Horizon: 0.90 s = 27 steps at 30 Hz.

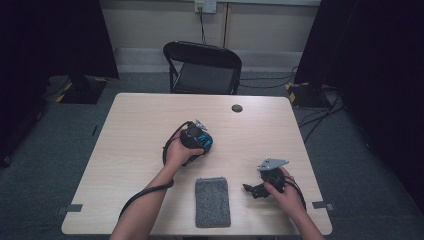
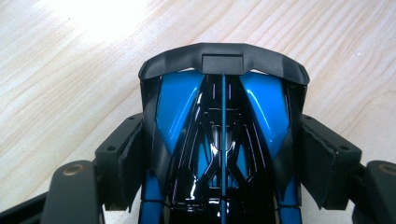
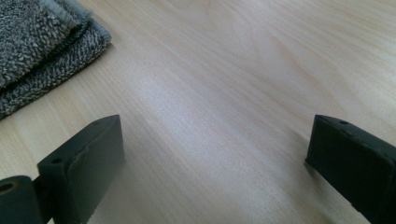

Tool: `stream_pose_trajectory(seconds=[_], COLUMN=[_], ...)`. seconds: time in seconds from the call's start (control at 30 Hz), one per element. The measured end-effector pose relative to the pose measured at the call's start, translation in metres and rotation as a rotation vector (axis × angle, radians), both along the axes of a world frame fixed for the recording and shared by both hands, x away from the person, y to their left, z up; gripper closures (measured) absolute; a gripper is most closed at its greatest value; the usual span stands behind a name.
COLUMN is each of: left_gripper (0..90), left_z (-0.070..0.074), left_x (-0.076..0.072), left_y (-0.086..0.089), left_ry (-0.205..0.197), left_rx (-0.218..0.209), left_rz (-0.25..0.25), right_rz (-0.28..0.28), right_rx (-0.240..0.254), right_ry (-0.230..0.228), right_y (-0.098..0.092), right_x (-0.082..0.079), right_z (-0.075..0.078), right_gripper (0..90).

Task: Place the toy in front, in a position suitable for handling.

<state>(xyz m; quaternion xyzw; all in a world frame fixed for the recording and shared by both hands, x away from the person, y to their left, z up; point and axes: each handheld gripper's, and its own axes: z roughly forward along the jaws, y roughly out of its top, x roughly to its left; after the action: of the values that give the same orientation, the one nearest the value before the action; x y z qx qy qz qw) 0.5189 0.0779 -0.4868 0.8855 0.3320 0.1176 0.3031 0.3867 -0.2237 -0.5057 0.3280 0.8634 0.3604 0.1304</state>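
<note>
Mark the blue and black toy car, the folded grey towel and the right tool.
Blue and black toy car (image 2: 223, 121): left gripper view, glossy top.
Folded grey towel (image 1: 212, 201): high view, middle of top face.
Right tool (image 1: 248, 189): high view, between its tips.

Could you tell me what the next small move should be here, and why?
Probably lower the left tongs a little to set the blue-and-black toy car on the table: their pads grip its sides, and bare wood lies just beyond it.

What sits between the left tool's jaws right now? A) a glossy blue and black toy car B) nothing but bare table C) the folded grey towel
A: the left gripper view shows the blue and black toy car clamped between the left tool pads.
</note>
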Motion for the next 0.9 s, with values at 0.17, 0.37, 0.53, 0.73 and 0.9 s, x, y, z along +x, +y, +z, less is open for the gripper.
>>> stream_pose_trajectory(seconds=[0.17, 0.37, 0.53, 0.73, 0.9], left_gripper=[25.3, 25.1, 24.1, 20.8, 19.7], left_z=[-0.004, -0.005, -0.006, -0.002, 0.006], left_x=[-0.001, -0.001, 0.0, 0.001, -0.002], left_y=[0.001, 0.002, 0.005, 0.011, 0.017], left_ry=[-0.004, -0.007, 0.013, 0.025, 0.024], left_rx=[-0.001, -0.015, -0.043, -0.066, -0.07], left_rz=[-0.007, -0.005, 0.0, -0.011, -0.012], right_rz=[0.0, 0.0, 0.0, 0.0, 0.0], right_rx=[0.001, 0.001, 0.001, 0.0, 0.001], right_ry=[0.0, 0.0, 0.0, 0.0, 0.0], right_y=[0.0, 0.0, 0.0, 0.0, 0.0], right_x=[0.0, 0.0, 0.0, 0.0, 0.0], right_z=[0.0, 0.0, 0.0, 0.0, 0.0], right_gripper=[3.4, 3.3, 3.4, 3.4, 3.3])
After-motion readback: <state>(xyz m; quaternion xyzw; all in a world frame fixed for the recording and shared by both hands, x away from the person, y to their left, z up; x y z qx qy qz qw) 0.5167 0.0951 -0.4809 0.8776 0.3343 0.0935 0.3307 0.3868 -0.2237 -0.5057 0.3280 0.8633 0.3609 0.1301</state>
